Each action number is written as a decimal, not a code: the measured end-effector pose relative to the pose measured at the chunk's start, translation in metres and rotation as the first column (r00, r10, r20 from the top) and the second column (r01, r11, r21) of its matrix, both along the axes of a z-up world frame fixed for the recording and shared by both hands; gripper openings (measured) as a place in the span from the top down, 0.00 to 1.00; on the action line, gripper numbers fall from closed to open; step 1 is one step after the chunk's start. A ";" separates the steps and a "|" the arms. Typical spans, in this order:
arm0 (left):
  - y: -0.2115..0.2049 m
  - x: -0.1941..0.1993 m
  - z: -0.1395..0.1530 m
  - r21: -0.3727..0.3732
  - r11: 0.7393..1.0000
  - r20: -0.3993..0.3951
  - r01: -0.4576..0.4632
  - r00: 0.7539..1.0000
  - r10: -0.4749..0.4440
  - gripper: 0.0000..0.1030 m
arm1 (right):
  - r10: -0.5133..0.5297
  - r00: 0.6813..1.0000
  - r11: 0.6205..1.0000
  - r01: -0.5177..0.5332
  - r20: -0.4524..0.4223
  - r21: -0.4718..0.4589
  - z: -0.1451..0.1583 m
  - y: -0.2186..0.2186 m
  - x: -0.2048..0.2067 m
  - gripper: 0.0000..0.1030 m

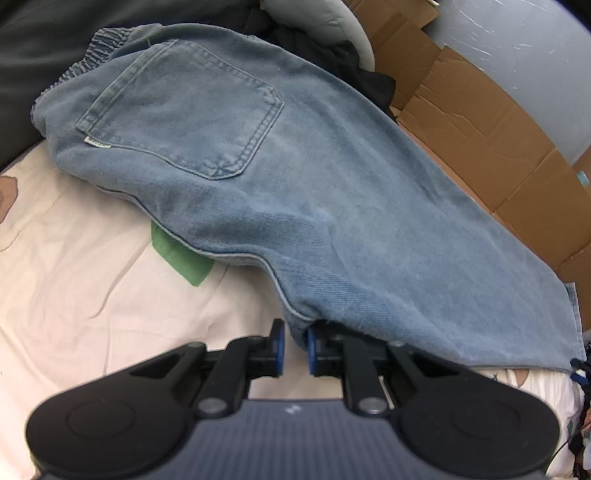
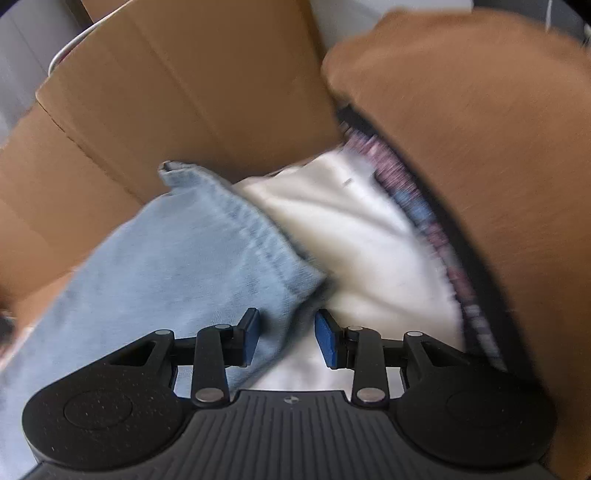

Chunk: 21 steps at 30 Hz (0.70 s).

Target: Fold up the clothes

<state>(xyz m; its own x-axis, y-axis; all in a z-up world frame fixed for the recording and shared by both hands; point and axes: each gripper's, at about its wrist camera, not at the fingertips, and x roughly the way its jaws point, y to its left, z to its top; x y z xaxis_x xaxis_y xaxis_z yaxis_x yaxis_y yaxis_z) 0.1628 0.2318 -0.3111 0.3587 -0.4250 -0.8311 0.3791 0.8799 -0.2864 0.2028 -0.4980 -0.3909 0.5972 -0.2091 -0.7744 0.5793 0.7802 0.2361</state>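
Light blue jeans [image 1: 258, 166] lie spread on a pale bedsheet [image 1: 92, 277], back pocket up and the elastic waistband at the far left. My left gripper [image 1: 294, 349] is shut on the near edge of the jeans, with denim pinched between its blue pads. In the right wrist view, which is blurred, the hem corner of the jeans [image 2: 166, 258] lies over the white sheet [image 2: 351, 240]. My right gripper [image 2: 288, 339] stands open over that corner; denim lies between its fingers, but the pads are apart from it.
Flattened cardboard [image 1: 480, 129] runs along the far side of the bed and behind the hem [image 2: 166, 92]. Dark clothes [image 1: 332, 55] and a grey cushion [image 1: 314, 14] are piled beyond the jeans. A blurred brown surface [image 2: 480, 147] with a patterned strip [image 2: 424, 214] fills the right.
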 end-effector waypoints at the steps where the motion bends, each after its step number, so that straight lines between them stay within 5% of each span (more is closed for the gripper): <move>1: 0.000 0.000 0.000 0.000 1.000 0.000 -0.001 1.000 0.001 0.87 | 0.002 1.000 1.000 -0.002 -0.005 -0.008 -0.001 0.000 0.000 0.59; 4: 0.000 -0.001 -0.002 0.001 1.000 -0.003 -0.002 1.000 0.002 0.88 | 0.014 1.000 1.000 -0.014 0.006 0.014 -0.006 -0.005 0.002 0.50; 6: -0.001 -0.001 -0.002 0.002 1.000 -0.003 -0.001 1.000 0.001 0.88 | 0.033 0.998 0.996 -0.037 0.059 0.076 -0.008 -0.013 0.004 0.22; 8: -0.001 -0.001 -0.002 0.002 1.000 -0.003 0.000 1.000 0.000 0.88 | 0.053 0.994 0.993 -0.062 0.093 0.105 -0.010 -0.017 0.005 0.19; 10: -0.001 0.000 -0.002 0.002 1.000 -0.003 0.000 1.000 0.000 0.88 | 0.065 0.993 0.992 -0.075 0.100 0.097 -0.010 -0.017 0.005 0.29; 15: -0.001 0.000 -0.002 0.002 1.000 -0.003 0.000 1.000 0.000 0.88 | 0.061 0.989 0.990 -0.077 0.135 0.118 -0.001 -0.025 -0.006 0.77; 21: 0.000 0.000 0.000 0.003 1.000 -0.002 0.000 1.000 0.000 0.88 | 0.081 0.970 0.976 -0.124 0.229 0.180 0.012 -0.023 -0.025 0.75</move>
<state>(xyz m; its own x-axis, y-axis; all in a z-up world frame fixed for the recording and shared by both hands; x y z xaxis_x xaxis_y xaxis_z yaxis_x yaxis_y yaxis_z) 0.1631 0.2318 -0.3111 0.3571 -0.4224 -0.8331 0.3786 0.8808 -0.2844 0.1774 -0.5210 -0.3791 0.7669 0.0018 -0.6418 0.4159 0.7603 0.4991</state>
